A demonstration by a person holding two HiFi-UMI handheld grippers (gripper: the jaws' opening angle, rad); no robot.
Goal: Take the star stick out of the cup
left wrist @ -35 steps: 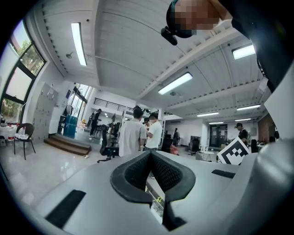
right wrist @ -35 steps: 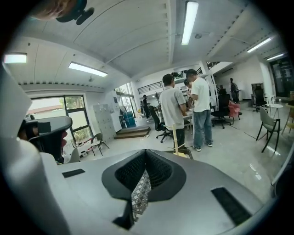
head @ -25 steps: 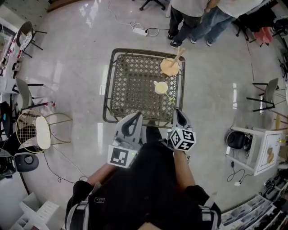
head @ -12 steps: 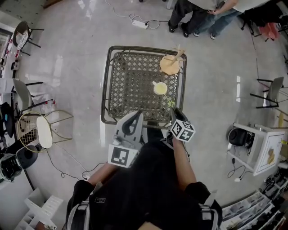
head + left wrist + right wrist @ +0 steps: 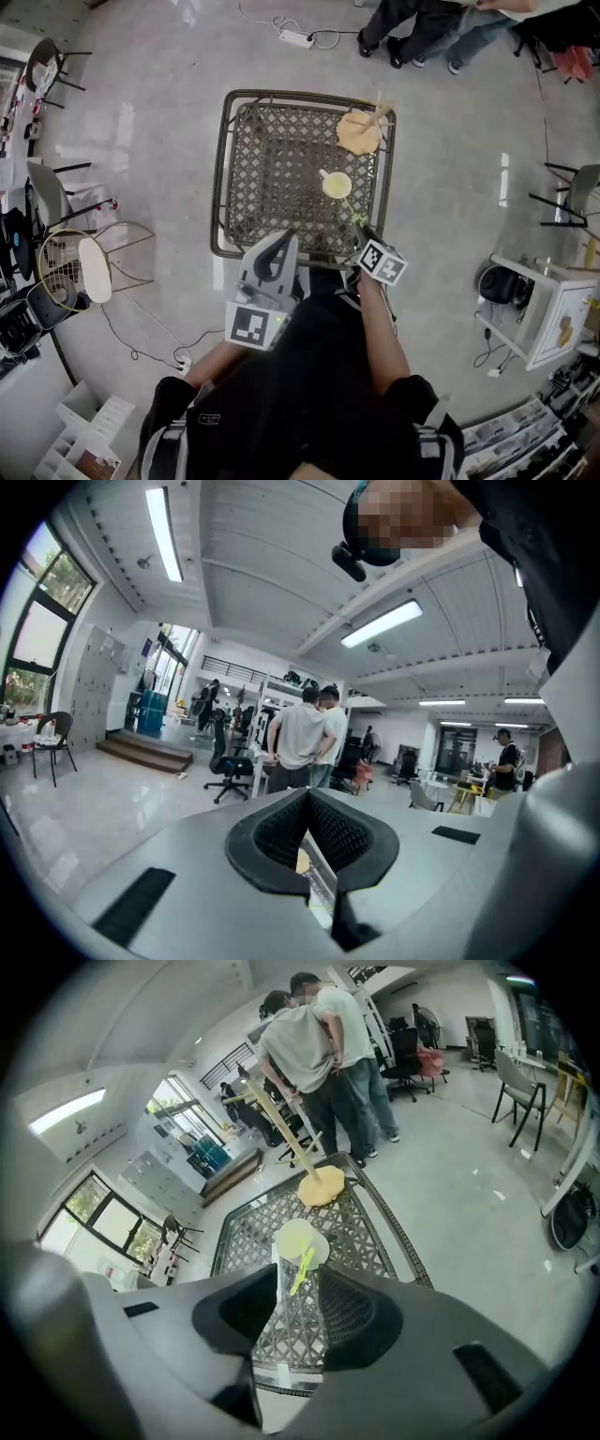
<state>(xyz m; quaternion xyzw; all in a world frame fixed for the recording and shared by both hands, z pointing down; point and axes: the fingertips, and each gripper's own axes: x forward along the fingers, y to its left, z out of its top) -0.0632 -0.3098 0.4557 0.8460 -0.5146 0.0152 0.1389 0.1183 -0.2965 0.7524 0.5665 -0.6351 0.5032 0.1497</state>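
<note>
Cup [image 5: 300, 1239] stands on the lattice table [image 5: 225, 169], straight ahead of the right gripper [image 5: 292, 1283] and just beyond its tips. Star stick [image 5: 302, 1269], yellow-green, runs from the cup's near rim back toward this gripper, in line with the gap between the jaws. Cannot tell whether its far end sits inside the cup or only leans on the rim. Right jaws are apart and opening, with the pads clear of the stick on both sides.

From the head view, the right gripper [image 5: 364, 234] is over the table's near edge, and the stick [image 5: 353, 214] shows as a thin line between its tips and the cup [image 5: 337, 185]. Wooden stand [image 5: 358, 133], a tan disc with a slanted rod, is farther ahead of the gripper, past the cup, near the table's far corner.

Left gripper [image 5: 281, 246] is to the left of the right one, at the same near edge. In its own view it [image 5: 307, 797] is tilted up toward the room and ceiling, with its jaws together and nothing between them.

Two people [image 5: 319, 1044] stand beyond the table's far side.
</note>
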